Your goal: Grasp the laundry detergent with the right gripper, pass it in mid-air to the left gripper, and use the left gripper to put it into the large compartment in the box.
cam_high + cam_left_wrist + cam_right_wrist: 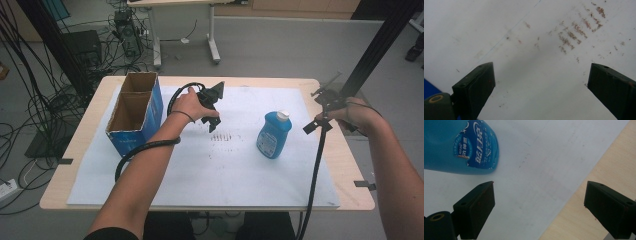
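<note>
- Blue bottle (274,135) with a white cap stands upright on the white sheet (225,170) that covers the counter (350,165), seen from the high view; it is just to the left of the right hand-held gripper (316,125) and well to the right of the left hand-held gripper (212,122), touching neither.
- High view, left side: the left hand (190,105) holds its hand-held gripper tilted down over the sheet, just above a patch of brownish scuff marks (223,137). An open-topped cardboard box (135,112) with blue sides and two compartments sits on the far side of that hand from the bottle.
- High view, right side: the right hand (352,116) holds its hand-held gripper over the right edge of the sheet, where the bare wood of the counter begins. A black cable (315,170) trails from it towards the near edge.
- Left gripper view: the left hand-held gripper (541,82) has its jaws spread wide, with nothing between them. White sheet (499,37) lies below, and the scuff marks (579,30) are ahead of the jaws, towards the right one.
- Right gripper view: the right hand-held gripper (539,202) is likewise spread wide and holds nothing. The blue bottle (456,147), with its printed label, sits ahead of the left jaw, clear of it. Beneath the right jaw the sheet (536,170) ends and the wooden counter (579,220) shows.
</note>
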`<state>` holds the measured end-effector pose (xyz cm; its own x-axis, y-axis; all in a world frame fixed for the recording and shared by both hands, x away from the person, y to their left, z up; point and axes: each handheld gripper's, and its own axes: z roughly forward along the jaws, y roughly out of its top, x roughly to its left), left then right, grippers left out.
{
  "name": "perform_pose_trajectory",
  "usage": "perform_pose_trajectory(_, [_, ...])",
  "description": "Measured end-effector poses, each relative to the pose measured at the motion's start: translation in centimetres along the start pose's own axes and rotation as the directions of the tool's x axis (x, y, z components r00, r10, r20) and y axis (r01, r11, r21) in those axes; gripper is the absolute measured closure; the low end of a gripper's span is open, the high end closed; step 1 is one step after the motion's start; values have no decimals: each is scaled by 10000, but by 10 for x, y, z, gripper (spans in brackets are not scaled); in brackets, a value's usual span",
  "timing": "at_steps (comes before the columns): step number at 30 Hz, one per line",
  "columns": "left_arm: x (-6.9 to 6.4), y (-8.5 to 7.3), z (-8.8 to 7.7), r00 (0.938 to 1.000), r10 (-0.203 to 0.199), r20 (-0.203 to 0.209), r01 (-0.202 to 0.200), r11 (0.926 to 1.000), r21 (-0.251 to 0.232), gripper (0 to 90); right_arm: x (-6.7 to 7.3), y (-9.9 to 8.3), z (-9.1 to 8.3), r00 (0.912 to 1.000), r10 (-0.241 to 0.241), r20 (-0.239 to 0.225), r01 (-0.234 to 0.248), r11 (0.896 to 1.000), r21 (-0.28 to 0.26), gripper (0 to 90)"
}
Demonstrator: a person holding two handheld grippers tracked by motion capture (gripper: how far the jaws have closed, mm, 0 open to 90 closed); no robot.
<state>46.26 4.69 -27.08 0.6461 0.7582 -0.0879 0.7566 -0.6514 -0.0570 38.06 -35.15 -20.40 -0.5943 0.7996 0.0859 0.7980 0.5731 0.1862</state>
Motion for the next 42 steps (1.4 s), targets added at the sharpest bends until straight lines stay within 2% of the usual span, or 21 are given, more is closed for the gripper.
perform_pose_trajectory(7, [0, -1, 1, 10000, -75, -21, 75, 10000, 1, 80, 1, -6, -1, 10000, -27, -30, 27, 9999, -105, 94])
perform_pose_trajectory(8, [0, -2, 1, 9998, -186, -51, 186, 9998, -36, 79, 2, -9, -2, 10000, -42, -37, 41, 9998, -174, 95])
perform_pose_trajectory(23, [2, -5, 4, 9998, -204, 23, 204, 9998, -19, 80, 13, -27, 2, 10000, -14, -6, 14, 9995, -326, 88])
perform_pose_trajectory(42, [0, -3, 6, 9998, -176, 96, 175, 9998, 59, 79, 23, -52, 4, 9995, -208, -258, 182, 9952, -960, 79])
